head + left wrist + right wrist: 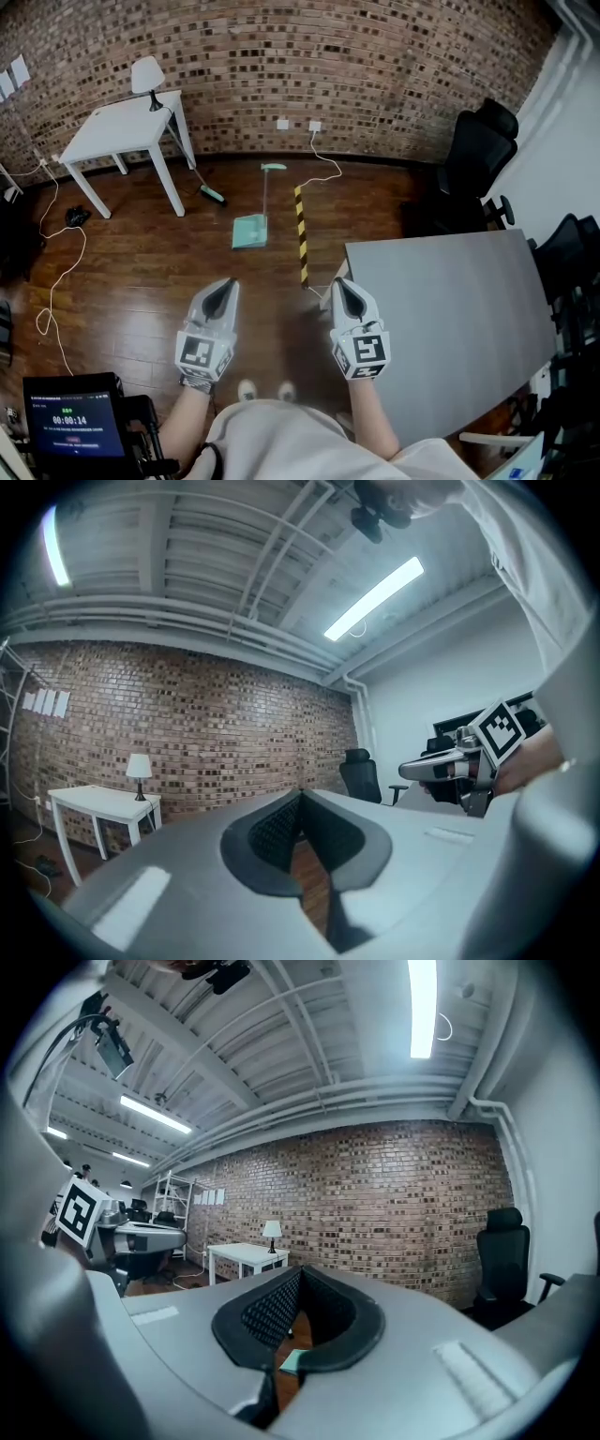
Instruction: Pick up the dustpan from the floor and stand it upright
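wooden floor [141, 281] runs out ahead. nearest, left gripper [223, 287] and right gripper [343, 285] both have jaws together, empty. well beyond them the teal dustpan [250, 231] lies flat, short of the brick wall [281, 56]; probably light, stiff plastic, best pinched by its thin handle [265, 192].

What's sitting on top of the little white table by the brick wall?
A white lamp stands on the white table, at the corner nearest the brick wall. Nothing else shows on top. The tabletop hides the floor right beneath it.
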A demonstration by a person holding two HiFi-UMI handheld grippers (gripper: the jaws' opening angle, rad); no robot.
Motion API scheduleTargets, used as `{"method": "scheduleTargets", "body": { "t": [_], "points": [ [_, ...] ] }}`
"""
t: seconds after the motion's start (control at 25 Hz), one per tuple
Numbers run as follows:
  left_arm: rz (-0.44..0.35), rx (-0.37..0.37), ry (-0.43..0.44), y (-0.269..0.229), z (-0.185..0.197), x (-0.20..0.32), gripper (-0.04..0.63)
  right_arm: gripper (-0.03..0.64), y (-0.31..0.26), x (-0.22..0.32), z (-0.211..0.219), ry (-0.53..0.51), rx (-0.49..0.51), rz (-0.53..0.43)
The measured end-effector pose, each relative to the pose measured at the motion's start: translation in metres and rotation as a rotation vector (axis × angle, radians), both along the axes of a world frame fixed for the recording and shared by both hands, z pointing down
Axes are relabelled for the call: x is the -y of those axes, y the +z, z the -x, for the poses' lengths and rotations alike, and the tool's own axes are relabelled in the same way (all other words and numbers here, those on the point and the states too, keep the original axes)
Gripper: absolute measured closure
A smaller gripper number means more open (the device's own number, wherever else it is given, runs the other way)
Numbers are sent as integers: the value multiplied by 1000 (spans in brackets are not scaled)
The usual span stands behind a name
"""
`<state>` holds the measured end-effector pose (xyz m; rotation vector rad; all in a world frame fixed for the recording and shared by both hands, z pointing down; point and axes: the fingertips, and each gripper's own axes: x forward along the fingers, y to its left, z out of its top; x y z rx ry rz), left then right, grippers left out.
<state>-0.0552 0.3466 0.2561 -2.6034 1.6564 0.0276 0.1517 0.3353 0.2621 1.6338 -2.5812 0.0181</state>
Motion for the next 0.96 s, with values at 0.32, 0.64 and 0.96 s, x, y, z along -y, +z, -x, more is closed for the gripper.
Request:
{"method": "scheduleTargets", "body": {
  "t": [0.32,0.64,0.96],
  "points": [
    [1,0,3,1,11,-5,595,606,3,-4,15,0,-6,5],
    [8,4,11,5,9,-5,595,606,5,-6,15,0,-10,8],
    [12,4,13,8,10,-6,595,606,8,-6,20,-11,-19,12]
  ]
}}
